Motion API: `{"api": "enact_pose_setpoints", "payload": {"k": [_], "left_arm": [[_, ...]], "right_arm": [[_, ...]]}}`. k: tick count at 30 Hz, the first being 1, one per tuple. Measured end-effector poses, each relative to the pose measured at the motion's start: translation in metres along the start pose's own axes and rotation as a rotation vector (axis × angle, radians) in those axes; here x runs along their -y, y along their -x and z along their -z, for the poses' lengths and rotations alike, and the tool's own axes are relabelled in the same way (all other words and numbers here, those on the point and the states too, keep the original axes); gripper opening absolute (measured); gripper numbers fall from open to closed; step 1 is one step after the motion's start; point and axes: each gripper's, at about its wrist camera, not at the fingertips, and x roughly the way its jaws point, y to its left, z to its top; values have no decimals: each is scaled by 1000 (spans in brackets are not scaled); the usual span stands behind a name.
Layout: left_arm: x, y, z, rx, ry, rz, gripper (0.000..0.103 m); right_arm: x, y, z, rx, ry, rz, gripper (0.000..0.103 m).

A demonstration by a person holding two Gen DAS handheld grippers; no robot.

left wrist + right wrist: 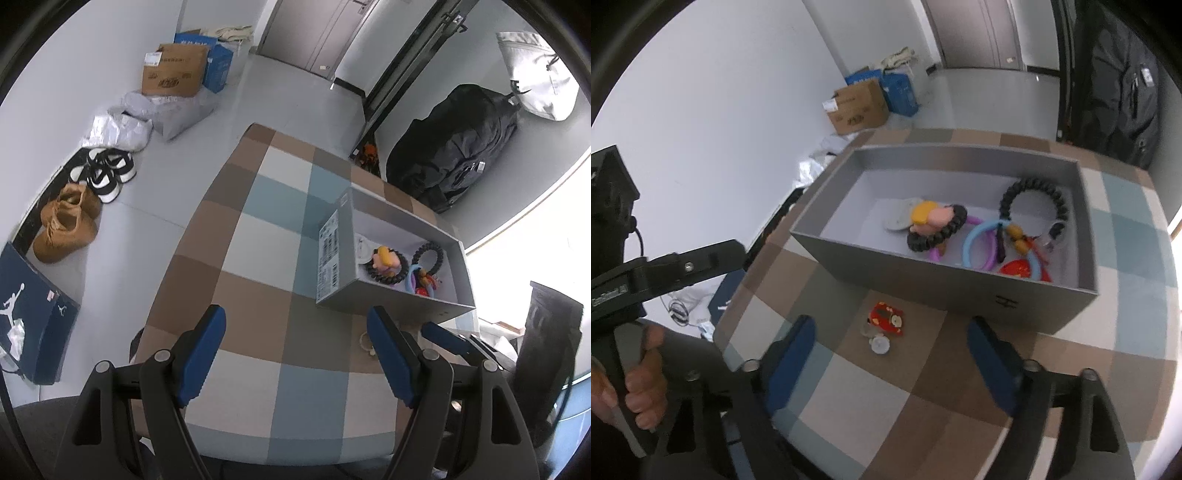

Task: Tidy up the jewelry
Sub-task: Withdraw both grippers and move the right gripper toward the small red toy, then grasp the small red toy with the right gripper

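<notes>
- Jewelry lies in two places: most of it sits inside a grey box (945, 284), and one red charm (886, 318) with a small white disc (880, 345) touching it lies on the table just in front of the box's near wall.
- Inside the box, a black beaded bracelet (1036, 201) rests near the far right, a second black beaded loop (936, 229) lies around a yellow-and-pink figure (929, 214), and blue and purple rings (979, 243) overlap beside a red piece (1019, 268).
- Right gripper (892, 363) hangs over the table with the red charm ahead of its blue pads (792, 354); the jaws stand apart and grasp nothing.
- Left gripper (297, 354) hovers above bare checkered table (258, 236), jaws spread, nothing between them; the box stands ahead to its right.
- A hand (641, 391) grips the left tool's handle at the left edge of the right wrist view.
- On the floor beyond the table sit a cardboard carton (175, 70), tan boots (68, 221) and black-and-white shoes (105, 173).
</notes>
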Motion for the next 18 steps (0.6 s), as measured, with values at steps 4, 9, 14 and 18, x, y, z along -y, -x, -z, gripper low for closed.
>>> {"api": "enact_pose_setpoints", "payload": {"k": [4,9,14,18], "left_arm": [[-4,-4,2,-27,-1,-3,75],[-4,-5,3,-44,-12,-2,75],[-4,-7,4,-58,-12,2,75],[-4,-10,5,-66,-14,-2,75]], "right_arm": [[-4,-12,-2,-27,10,2,62],[-7,-20,-5,-38,10,26,42],[-10,-24,-6,-49,24,25,21],[-11,-18,-8,-25,32,22,21]]}}
